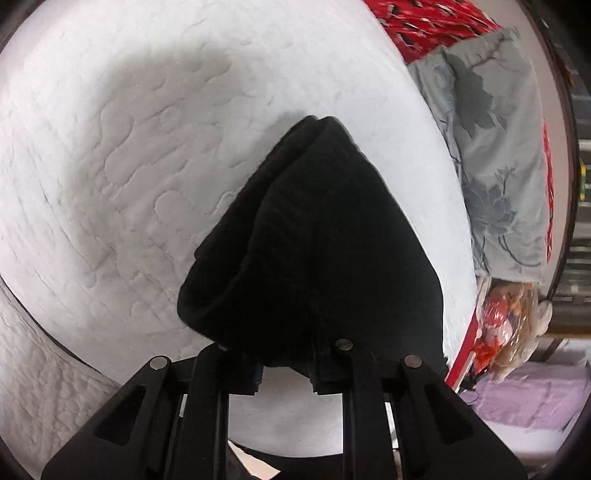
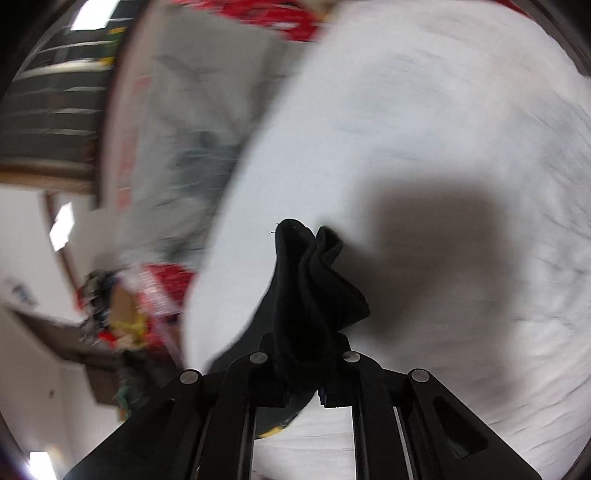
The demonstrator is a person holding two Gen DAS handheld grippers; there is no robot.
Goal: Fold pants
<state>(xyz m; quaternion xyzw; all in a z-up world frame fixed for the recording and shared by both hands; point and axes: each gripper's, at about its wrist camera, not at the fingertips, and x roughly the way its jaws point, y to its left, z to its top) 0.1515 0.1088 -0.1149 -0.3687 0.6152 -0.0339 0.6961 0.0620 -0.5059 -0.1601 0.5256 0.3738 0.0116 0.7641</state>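
The black pants point(image 1: 314, 236) hang bunched from my left gripper point(image 1: 286, 369), which is shut on the fabric above a white quilted mattress point(image 1: 129, 155). In the right wrist view my right gripper point(image 2: 303, 373) is shut on another bunched part of the black pants point(image 2: 310, 291), which sticks up past the fingers in folds. That view is blurred by motion. The pants cast a dark shadow on the mattress point(image 2: 461, 129). The rest of the garment is hidden below both grippers.
A grey floral pillow point(image 1: 491, 155) and red patterned cloth point(image 1: 424, 22) lie along the mattress's right side. A bag of colourful items point(image 1: 506, 332) and a lilac cloth point(image 1: 528, 398) sit beyond the edge. Cluttered boxes point(image 2: 118, 314) show at the left.
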